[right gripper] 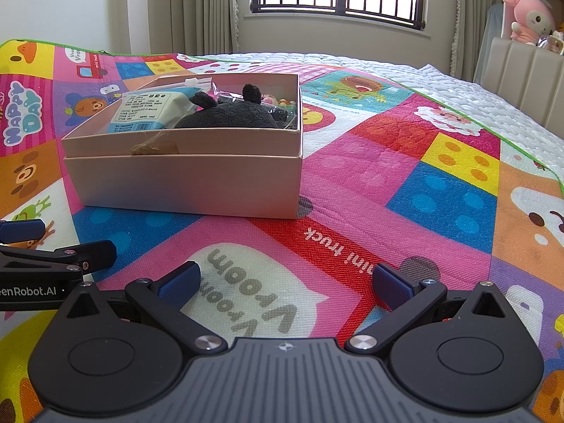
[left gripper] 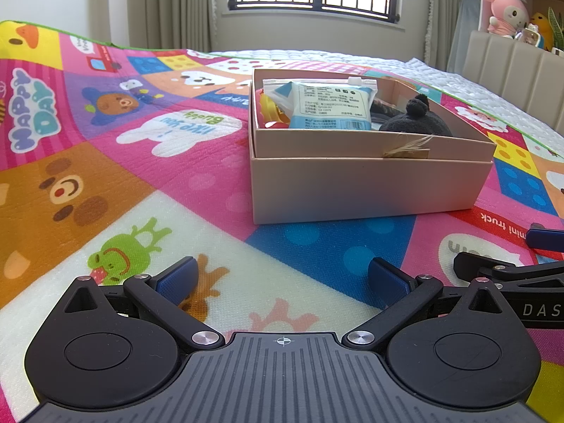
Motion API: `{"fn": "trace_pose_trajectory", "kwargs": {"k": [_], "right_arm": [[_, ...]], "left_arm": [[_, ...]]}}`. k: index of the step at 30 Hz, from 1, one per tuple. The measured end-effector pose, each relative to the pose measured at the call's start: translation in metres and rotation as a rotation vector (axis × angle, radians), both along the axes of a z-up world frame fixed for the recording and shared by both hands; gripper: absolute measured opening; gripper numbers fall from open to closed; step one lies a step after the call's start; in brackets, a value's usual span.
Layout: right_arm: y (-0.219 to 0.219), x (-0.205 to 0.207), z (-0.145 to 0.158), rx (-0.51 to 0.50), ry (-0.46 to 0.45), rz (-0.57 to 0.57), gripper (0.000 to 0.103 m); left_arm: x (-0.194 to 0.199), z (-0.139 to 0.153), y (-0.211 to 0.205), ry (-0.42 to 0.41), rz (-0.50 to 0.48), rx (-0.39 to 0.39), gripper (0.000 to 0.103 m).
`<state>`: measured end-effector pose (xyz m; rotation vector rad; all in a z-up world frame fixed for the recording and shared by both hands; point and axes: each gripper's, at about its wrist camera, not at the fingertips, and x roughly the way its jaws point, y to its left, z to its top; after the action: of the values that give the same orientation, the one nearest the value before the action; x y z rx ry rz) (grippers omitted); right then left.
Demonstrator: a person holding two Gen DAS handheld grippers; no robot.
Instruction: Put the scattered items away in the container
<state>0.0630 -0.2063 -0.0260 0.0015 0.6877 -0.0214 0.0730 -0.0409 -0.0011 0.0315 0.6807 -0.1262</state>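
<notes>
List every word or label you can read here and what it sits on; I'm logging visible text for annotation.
"HAPPY DAY": play mat, left edge.
"mini truck": mat's red panel, upside down.
"Vroom Vroom": mat's white speech bubble, upside down.
"DAS": right gripper, cut off.
"enRobot.AI": left gripper, cut off.
Blue-and-white packet in the box: print too small to read.

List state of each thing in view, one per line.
left gripper: open, empty, low over mat
right gripper: open, empty, low over mat
box: open, sits in its lid, upright
wipes pack: inside box, tilted
dark plush: inside box
</notes>
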Motion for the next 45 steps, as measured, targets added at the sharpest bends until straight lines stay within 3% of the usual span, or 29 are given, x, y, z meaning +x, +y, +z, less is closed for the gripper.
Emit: {"fn": "trace_pose_trajectory", "kwargs": {"k": [26, 30, 37, 42, 45], "right_arm": [[0.0001, 0.0001, 0.0000, 0.000, 0.000, 0.000, 0.103], [0.0002, 0.0000, 0.0000, 0.000, 0.000, 0.000, 0.103], [0.0003, -0.0001, 0.0001, 0.000, 0.000, 0.000, 0.103], [0.0000, 0.0002, 0.0001, 0.004, 0.000, 0.000, 0.103], [0.0006, 0.0003, -0.0001, 0.001, 0.000, 0.000, 0.103]], "left_arm": [[0.0008, 0.0000, -0.0008, 0.000, 0.000, 0.010, 0.103], [0.0019, -0.0002, 0.0033, 0.006, -0.001, -0.018, 0.103], [0.0033, 0.0006, -0.0012, 0.001, -0.007, 0.014, 0.103], [0.0073, 0.0085, 0.0028, 0.107, 0.001, -0.012, 0.103], [0.0029, 0.0078, -0.0020, 0.097, 0.004, 0.022, 0.103]]}}
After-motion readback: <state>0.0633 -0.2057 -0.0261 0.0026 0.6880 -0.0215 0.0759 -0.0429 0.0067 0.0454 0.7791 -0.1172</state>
